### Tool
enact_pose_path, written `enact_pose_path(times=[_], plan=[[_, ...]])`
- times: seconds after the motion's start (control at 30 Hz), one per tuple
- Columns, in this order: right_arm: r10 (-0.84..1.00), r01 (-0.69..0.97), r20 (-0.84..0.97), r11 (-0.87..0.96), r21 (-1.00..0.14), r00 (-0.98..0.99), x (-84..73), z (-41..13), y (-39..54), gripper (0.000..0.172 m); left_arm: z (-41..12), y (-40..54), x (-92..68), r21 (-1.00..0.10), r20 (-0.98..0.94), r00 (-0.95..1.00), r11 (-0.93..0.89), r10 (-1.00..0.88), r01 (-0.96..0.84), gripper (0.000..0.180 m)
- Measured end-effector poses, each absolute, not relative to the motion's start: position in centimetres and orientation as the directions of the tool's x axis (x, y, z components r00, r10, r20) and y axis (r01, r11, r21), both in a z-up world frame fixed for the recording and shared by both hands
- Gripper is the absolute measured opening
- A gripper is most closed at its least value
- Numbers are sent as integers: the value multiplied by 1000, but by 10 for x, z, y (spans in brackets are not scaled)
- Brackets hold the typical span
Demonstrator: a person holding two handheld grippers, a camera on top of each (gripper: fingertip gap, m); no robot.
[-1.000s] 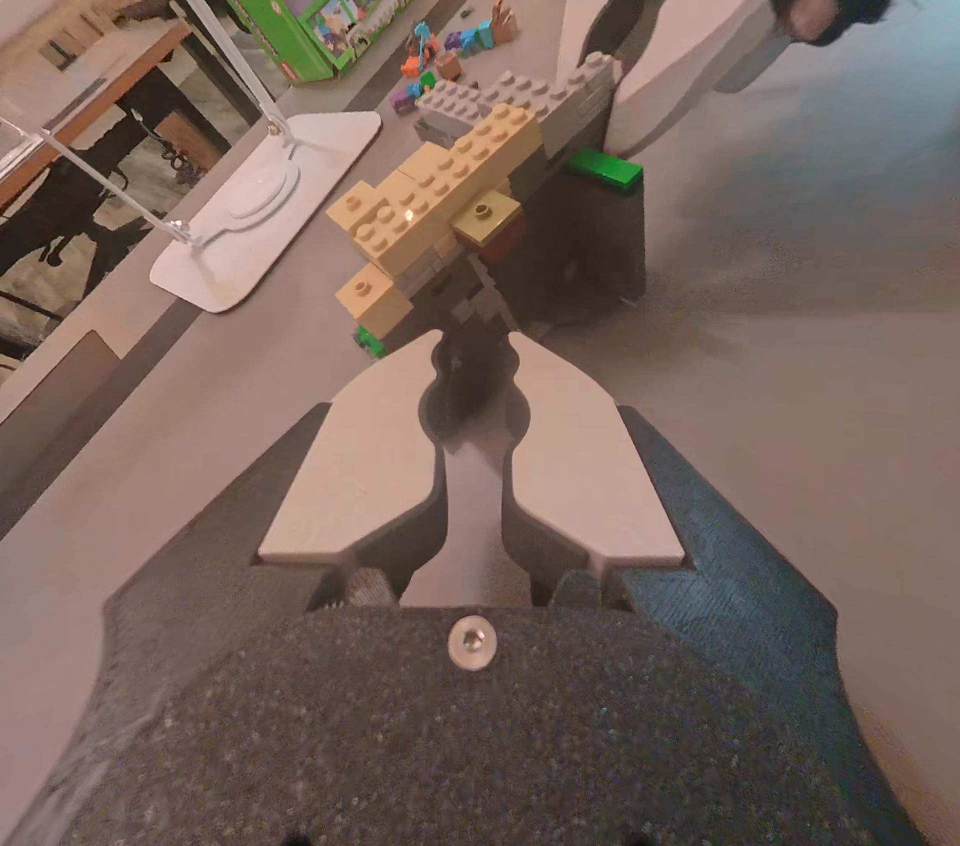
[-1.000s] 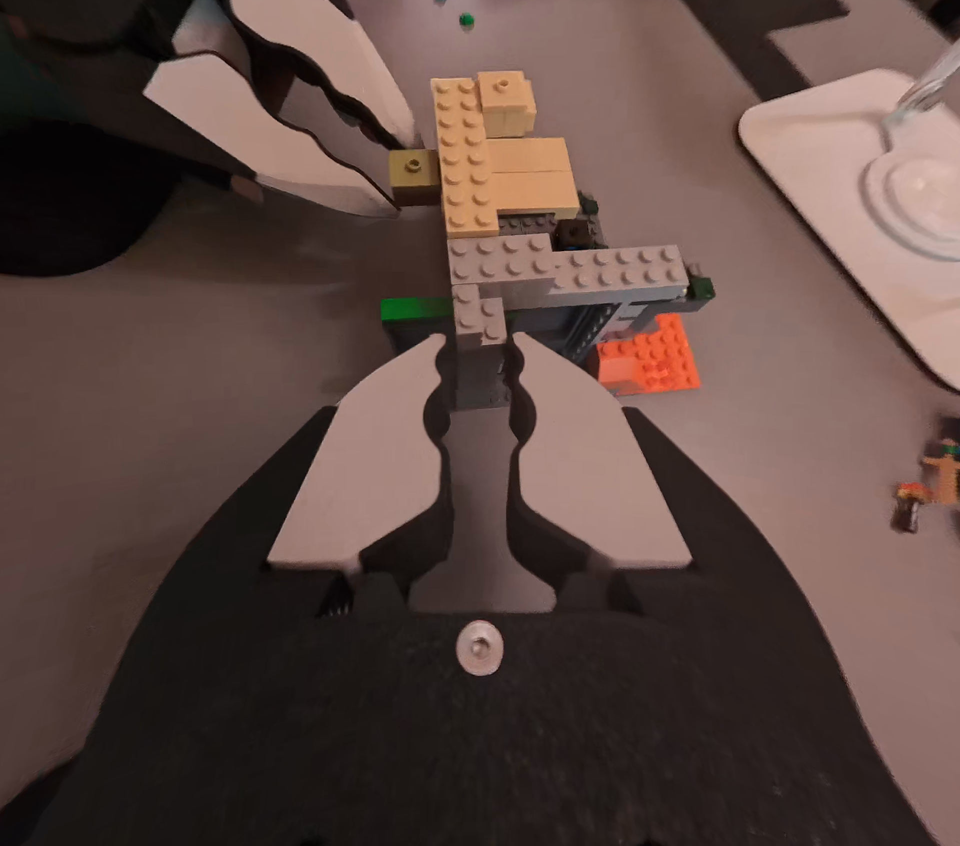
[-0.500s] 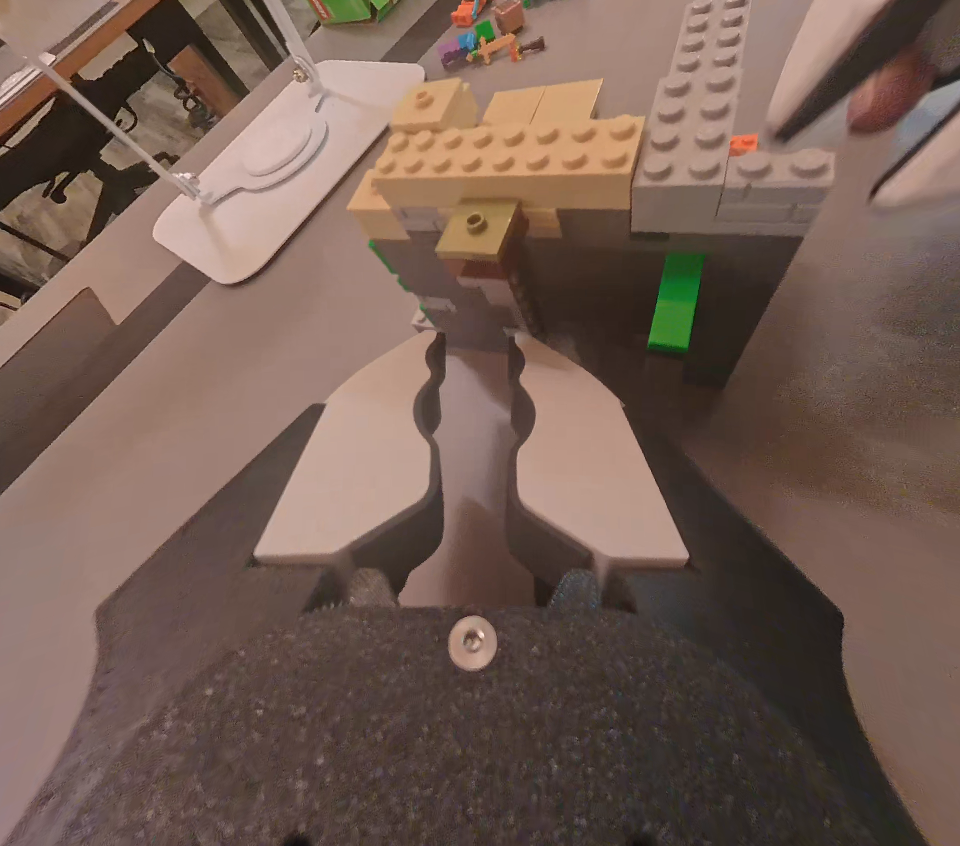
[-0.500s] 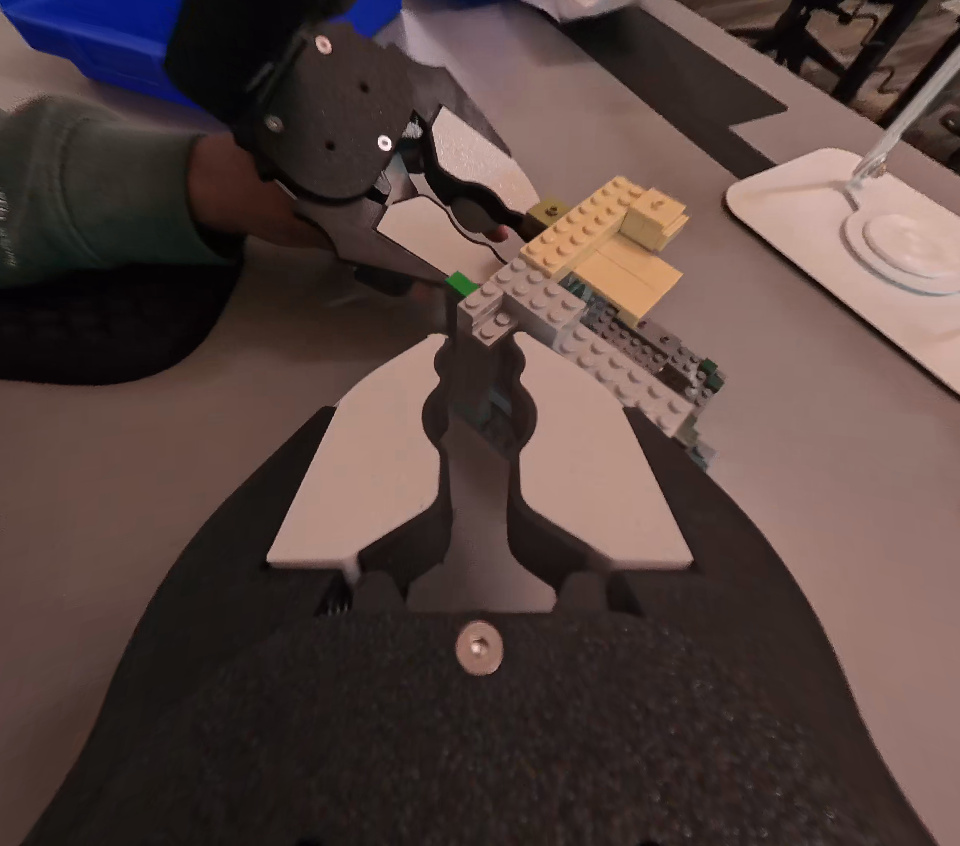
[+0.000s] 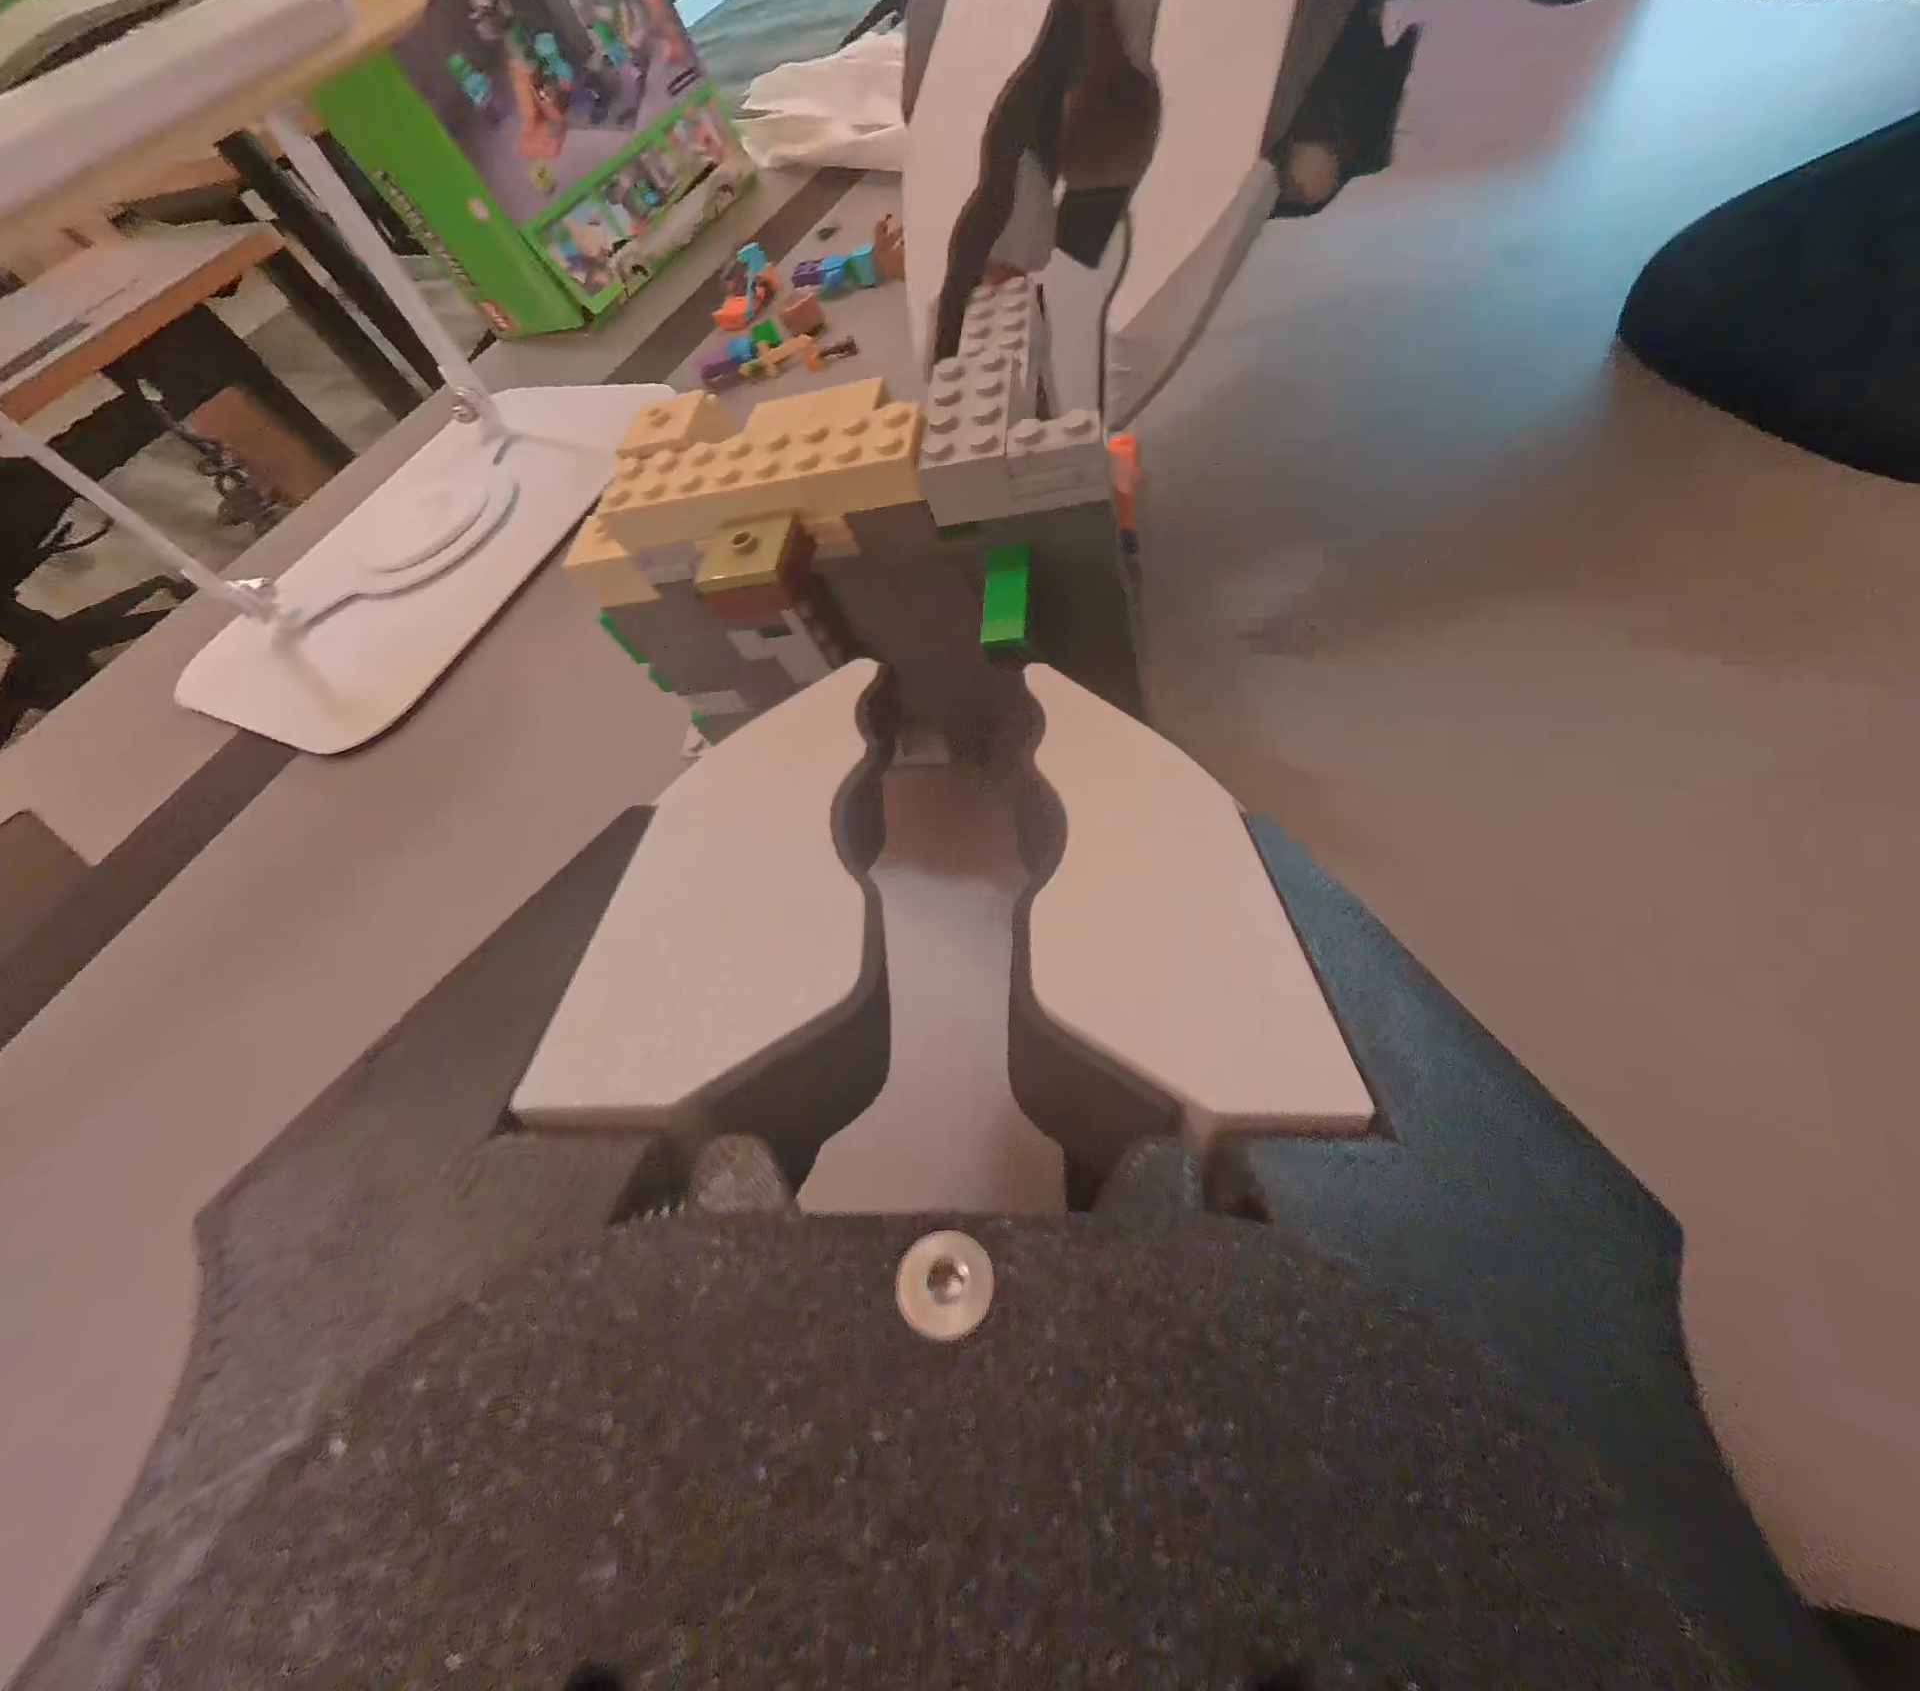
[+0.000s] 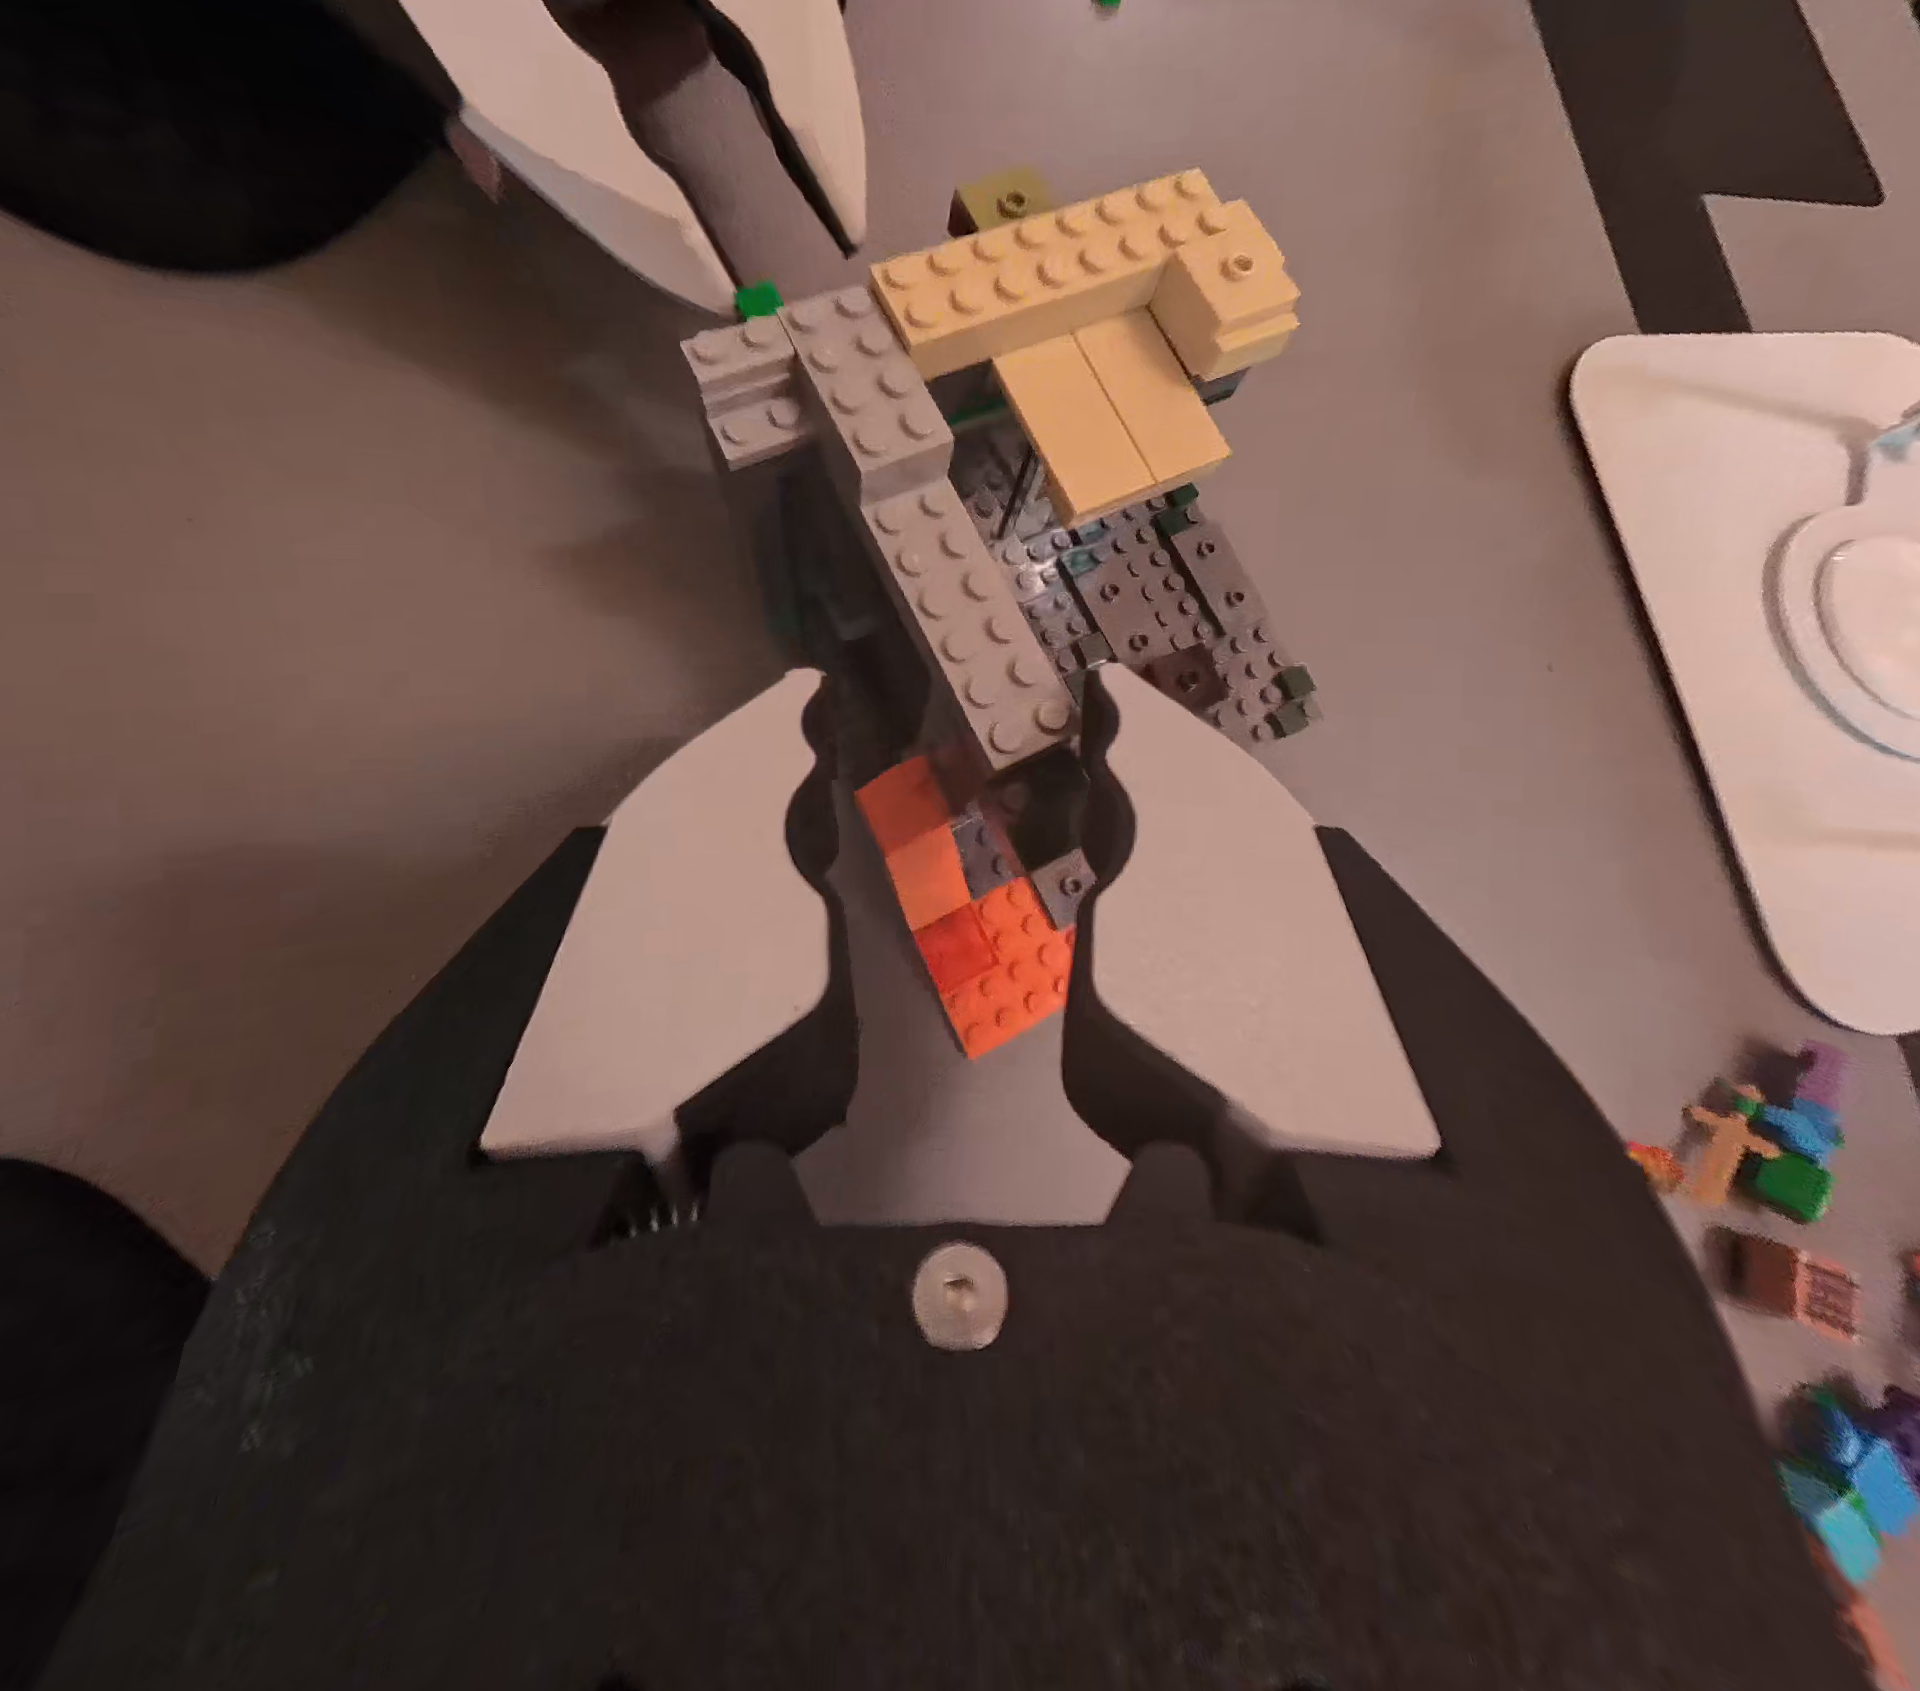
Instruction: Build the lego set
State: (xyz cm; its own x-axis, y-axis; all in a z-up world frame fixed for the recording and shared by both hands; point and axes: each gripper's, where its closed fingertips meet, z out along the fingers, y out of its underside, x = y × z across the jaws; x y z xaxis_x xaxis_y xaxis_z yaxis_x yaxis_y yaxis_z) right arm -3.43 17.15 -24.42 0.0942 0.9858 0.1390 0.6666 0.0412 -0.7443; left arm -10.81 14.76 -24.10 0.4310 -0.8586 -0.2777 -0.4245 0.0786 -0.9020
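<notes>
No legible writing anywhere.

brick model (image 6: 997,353): glossy studded plastic | table (image 6: 312,550): smooth matt grey | box (image 5: 540,114): printed cardboard

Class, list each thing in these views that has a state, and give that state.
Left hand-held gripper: narrow, clamped on the brick model's dark wall.
Right hand-held gripper: open, straddling the model's orange end without pressing it.
Brick model: assembled, upright on the table.
Box: standing.
Loose pieces: scattered, unattached.
</notes>
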Motion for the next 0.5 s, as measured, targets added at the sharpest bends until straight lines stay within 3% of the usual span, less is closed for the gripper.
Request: enact_pose_path(times=[0.1, 0.5], plan=[[979, 671, 192, 97, -735, 69, -35, -245, 180, 27, -245, 144, -105, -904, -254, 403, 68, -879, -423, 22], [963, 762, 207, 265, -591, -174, -31, -247, 215, 30, -262, 145, -66, -857, -306, 360, 90, -881, -508, 14]])
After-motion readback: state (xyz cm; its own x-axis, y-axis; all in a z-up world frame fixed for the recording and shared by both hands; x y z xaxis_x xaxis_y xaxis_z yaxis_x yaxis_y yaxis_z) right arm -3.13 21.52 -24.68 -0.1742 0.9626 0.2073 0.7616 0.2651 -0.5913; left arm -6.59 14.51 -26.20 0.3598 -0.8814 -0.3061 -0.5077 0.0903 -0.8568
